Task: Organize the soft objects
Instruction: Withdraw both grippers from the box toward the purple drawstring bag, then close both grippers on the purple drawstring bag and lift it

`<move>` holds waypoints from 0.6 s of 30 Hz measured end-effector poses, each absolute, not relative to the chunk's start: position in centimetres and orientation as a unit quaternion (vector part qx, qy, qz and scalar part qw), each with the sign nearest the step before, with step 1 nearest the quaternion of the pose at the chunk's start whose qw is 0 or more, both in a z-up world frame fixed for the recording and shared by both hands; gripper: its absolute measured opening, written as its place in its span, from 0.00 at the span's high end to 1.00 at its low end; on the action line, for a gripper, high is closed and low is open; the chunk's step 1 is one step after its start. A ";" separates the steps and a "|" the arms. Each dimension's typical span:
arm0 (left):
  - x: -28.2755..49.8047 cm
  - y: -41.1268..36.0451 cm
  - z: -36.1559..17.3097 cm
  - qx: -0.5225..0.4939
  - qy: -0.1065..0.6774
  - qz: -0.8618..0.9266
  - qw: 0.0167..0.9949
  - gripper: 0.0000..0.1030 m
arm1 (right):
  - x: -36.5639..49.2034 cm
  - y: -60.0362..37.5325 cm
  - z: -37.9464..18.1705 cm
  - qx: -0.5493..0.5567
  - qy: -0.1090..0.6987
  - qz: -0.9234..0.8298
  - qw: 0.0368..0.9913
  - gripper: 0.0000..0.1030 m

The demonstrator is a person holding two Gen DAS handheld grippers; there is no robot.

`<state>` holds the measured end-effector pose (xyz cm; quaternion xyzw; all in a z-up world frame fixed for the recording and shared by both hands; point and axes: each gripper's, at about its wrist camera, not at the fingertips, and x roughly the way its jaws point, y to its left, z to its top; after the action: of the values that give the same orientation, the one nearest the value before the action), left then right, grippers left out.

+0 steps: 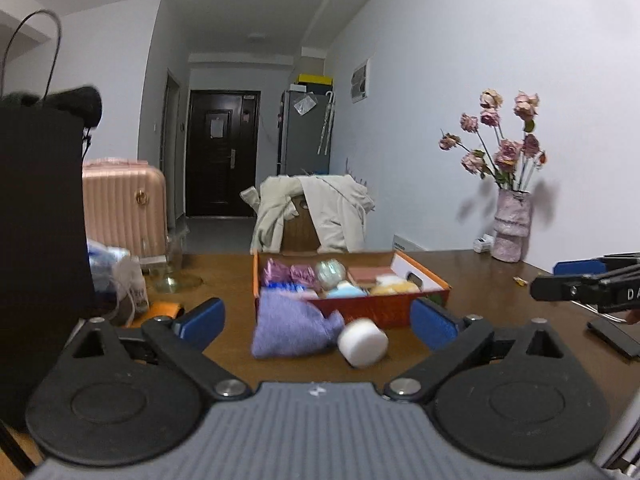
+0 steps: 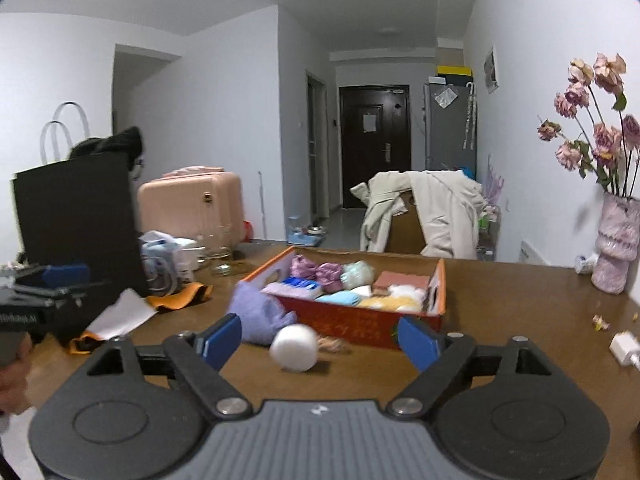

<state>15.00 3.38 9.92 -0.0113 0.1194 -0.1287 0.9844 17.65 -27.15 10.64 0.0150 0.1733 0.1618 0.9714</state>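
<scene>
Box (image 2: 360,324) ahead of both fingers mostly packed with soft items; purple cloth (image 1: 290,326) and white ball (image 2: 295,348) remain outside, lying between wide-open, empty left gripper (image 1: 318,318) and right gripper (image 2: 320,340) fingers.

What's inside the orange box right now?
The orange box holds soft items packed close: pink bundles, a pale green ball, a blue piece, yellow fluff and a pinkish block. Anything beneath them is hidden.
</scene>
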 end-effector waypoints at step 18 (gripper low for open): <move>13.3 4.3 5.2 -0.058 0.176 -0.102 0.978 0.00 | 14.7 -26.3 5.7 0.038 0.218 0.149 0.964 0.17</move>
<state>13.33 4.26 5.17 -0.0577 0.1755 -0.1016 0.9775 14.71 -26.26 5.69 0.0383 0.2178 0.1486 0.9639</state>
